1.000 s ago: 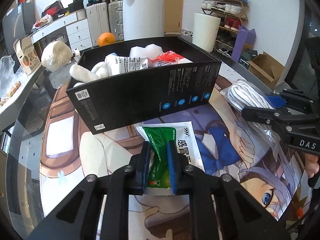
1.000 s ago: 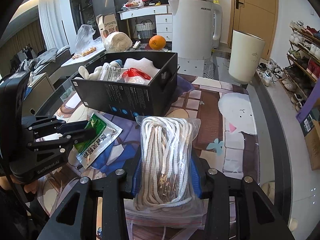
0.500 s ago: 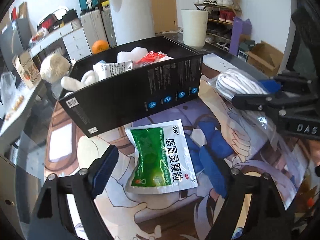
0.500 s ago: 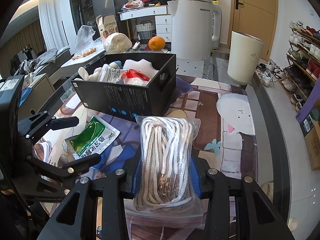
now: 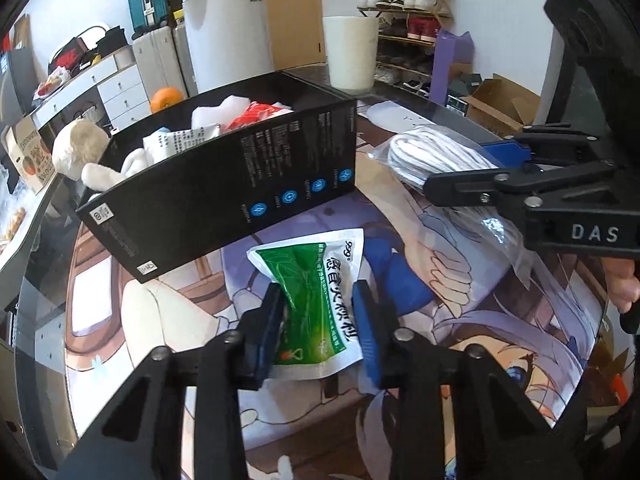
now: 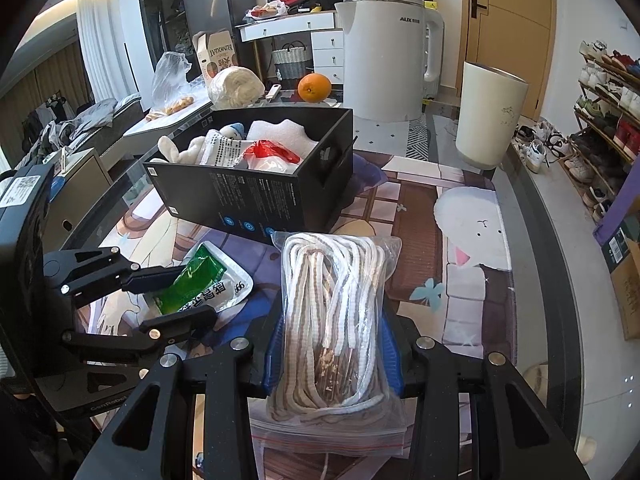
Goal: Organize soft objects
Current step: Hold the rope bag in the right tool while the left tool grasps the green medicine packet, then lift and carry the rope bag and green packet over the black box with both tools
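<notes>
A green and white sachet (image 5: 320, 292) lies on the printed mat, its near end pinched up between the blue pads of my left gripper (image 5: 318, 316). It also shows in the right wrist view (image 6: 200, 284) with the left gripper (image 6: 180, 296) around it. My right gripper (image 6: 332, 344) is shut on a clear zip bag of white rope (image 6: 336, 320), seen too in the left wrist view (image 5: 432, 156). A black box (image 5: 224, 188) behind holds a plush toy (image 6: 180, 150), white packets and a red item.
A white kettle (image 6: 388, 52), an orange (image 6: 315, 87) and a cream cylinder bin (image 6: 490, 114) stand beyond the box. A wrapped white bundle (image 6: 236, 86) sits at the back left. The table's glass edge (image 6: 560, 280) curves along the right.
My left gripper opened wide off the sachet half a second ago, then closed in on its near end again. The right gripper with the rope bag has stayed put.
</notes>
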Tool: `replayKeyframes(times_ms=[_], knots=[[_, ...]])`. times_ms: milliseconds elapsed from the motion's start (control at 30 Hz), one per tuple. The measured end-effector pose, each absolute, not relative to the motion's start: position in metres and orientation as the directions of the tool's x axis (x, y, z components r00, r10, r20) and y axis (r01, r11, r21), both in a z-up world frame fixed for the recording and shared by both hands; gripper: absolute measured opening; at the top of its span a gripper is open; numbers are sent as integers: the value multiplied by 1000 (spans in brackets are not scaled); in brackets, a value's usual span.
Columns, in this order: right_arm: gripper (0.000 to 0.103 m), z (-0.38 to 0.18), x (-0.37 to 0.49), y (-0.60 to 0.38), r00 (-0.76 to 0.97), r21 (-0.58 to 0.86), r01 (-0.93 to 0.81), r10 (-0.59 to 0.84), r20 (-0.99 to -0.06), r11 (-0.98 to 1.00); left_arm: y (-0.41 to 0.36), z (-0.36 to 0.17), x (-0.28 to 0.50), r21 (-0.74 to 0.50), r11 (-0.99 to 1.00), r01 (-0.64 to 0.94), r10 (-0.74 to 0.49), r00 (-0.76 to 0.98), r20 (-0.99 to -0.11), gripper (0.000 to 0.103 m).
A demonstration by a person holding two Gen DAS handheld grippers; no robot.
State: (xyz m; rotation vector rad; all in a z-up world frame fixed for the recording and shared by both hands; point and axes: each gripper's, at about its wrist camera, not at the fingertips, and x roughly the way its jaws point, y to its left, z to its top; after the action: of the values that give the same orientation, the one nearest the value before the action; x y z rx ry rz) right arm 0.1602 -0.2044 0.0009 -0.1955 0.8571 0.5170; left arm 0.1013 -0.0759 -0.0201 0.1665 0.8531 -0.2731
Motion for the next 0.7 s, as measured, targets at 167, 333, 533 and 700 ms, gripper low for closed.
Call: replayKeyframes(times_ms=[167,333,533,700], knots=[[41,2,160,-206,546,38,-507,355,-759,861,-72,-18,99,18,954,300,-185,633,-752,23],[41,5,157,-206,559,41,-513,370,-743,858,-62,-13,93,-20,955,295,-215,645,-734,22],[41,14,152,-204,573,51,-527,399,-716,849,-46,1,83,-64,959,277,-243,679,-693,21],[41,25,145,-201,588,57,-546,430,-685,836,-31,20,77,-97,961,259,-259,724,-639,21]])
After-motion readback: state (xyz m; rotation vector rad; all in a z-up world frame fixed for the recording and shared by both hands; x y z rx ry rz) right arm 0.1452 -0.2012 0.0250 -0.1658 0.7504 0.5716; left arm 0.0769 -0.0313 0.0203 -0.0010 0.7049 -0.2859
